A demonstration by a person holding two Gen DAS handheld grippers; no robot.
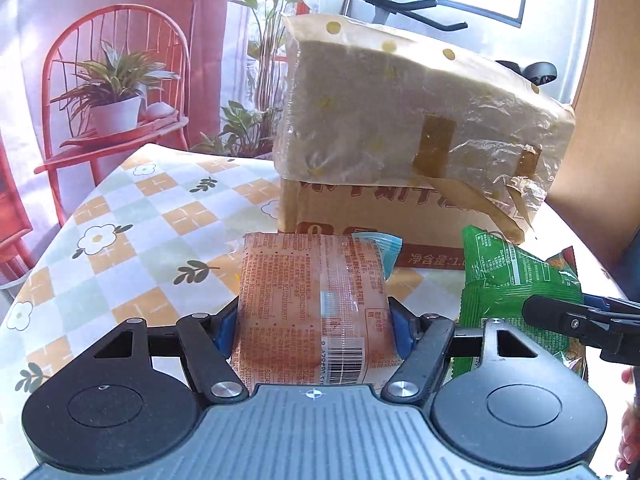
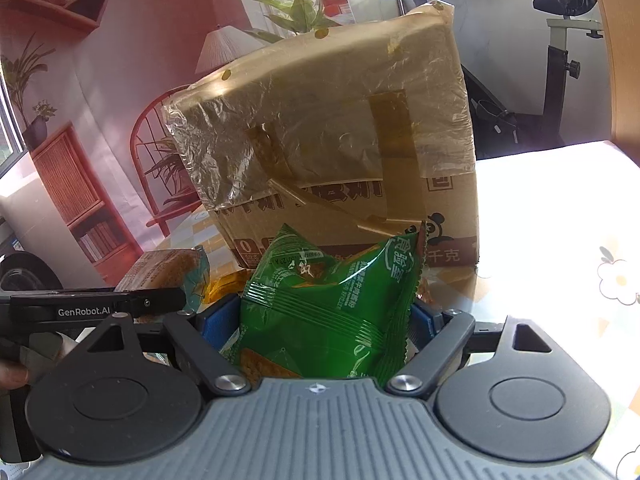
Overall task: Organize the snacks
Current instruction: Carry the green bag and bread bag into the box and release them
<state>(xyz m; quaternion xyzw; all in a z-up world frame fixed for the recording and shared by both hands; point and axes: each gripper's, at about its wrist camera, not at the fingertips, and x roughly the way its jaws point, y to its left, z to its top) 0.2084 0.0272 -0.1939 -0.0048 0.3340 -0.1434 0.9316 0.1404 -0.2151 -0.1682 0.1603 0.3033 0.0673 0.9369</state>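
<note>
Cardboard box (image 1: 360, 216) on the checked bench (image 1: 132, 216), contents hidden by its plastic-wrapped flap, left hand-held gripper (image 1: 312, 320) clamping an orange snack packet (image 1: 312, 304), right hand-held gripper (image 2: 320, 320) clamping a green snack packet (image 2: 332, 304), both packets just before the box

- Orange snack packet (image 1: 312, 312): thin, glossy, see-through plastic film with print.
- Green snack packet (image 2: 328, 312): shiny crinkled plastic, ribbed seal.
- Cardboard box (image 2: 352, 216): matt brown cardboard under wrinkled clear film and brown tape.
- Tablecloth (image 1: 120, 248): smooth, printed, slightly sheeny.
- Left gripper (image 1: 312, 320): matt black plastic, polished metal pivots.
</note>
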